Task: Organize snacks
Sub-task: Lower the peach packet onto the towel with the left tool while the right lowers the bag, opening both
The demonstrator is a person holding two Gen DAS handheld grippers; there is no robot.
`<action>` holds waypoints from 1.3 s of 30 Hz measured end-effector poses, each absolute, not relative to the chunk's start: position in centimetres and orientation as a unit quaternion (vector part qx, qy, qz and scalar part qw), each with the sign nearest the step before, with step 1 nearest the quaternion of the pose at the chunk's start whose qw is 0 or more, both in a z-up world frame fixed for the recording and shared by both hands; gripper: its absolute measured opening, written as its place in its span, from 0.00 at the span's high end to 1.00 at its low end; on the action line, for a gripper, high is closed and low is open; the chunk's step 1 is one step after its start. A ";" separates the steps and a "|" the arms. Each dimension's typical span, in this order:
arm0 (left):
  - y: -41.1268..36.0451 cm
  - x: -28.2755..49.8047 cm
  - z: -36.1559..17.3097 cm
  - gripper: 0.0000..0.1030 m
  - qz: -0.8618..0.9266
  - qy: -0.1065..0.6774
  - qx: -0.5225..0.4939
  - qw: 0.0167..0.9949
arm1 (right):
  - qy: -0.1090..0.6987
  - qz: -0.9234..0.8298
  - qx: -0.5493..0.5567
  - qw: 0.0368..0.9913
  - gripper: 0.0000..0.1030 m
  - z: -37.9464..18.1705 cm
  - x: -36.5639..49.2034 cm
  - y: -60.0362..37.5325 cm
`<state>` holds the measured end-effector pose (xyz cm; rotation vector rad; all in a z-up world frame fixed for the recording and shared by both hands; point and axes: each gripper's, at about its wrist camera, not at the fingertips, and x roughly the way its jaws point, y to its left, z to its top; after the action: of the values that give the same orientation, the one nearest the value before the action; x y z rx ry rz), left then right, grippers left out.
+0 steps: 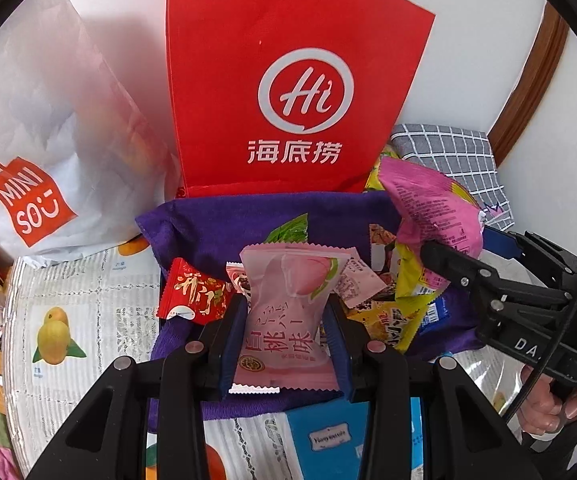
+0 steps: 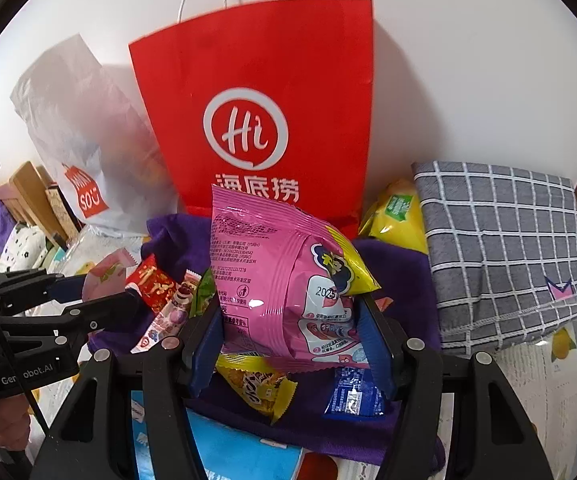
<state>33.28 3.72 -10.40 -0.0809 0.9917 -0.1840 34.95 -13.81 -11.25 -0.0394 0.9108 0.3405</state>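
Snacks lie piled on the purple cloth (image 2: 392, 276) in front of the red paper bag (image 2: 264, 60). Your right claw (image 2: 292, 332) pinches the big pink snack bag (image 2: 280, 280). Your left claw (image 1: 286, 320) pinches the small peach candy packet (image 1: 288, 316).

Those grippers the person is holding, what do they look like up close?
Both the left gripper and right gripper are black frames with silver bolts and blue ridged pads. White lettering marks their bodies, and a thin black cable hangs by the right one.
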 end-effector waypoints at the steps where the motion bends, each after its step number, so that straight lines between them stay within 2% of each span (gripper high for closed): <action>1: 3.8 33.4 -10.6 0.64 -0.087 0.476 -0.039 0.874 | 0.440 0.164 -0.022 0.883 0.40 -11.5 35.1 -13.7; 16: 3.7 36.0 -13.6 0.64 -0.077 0.502 -0.030 0.861 | 0.479 0.167 -0.052 0.860 0.40 -14.7 37.2 -12.8; 39: 1.9 37.6 -17.3 0.63 -0.080 0.531 -0.015 0.844 | 0.490 0.174 -0.059 0.852 0.39 -16.6 37.9 -12.6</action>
<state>37.58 1.89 -17.35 -0.0317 1.1205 -0.1691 37.89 -12.60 -16.57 -0.1248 1.0318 0.3664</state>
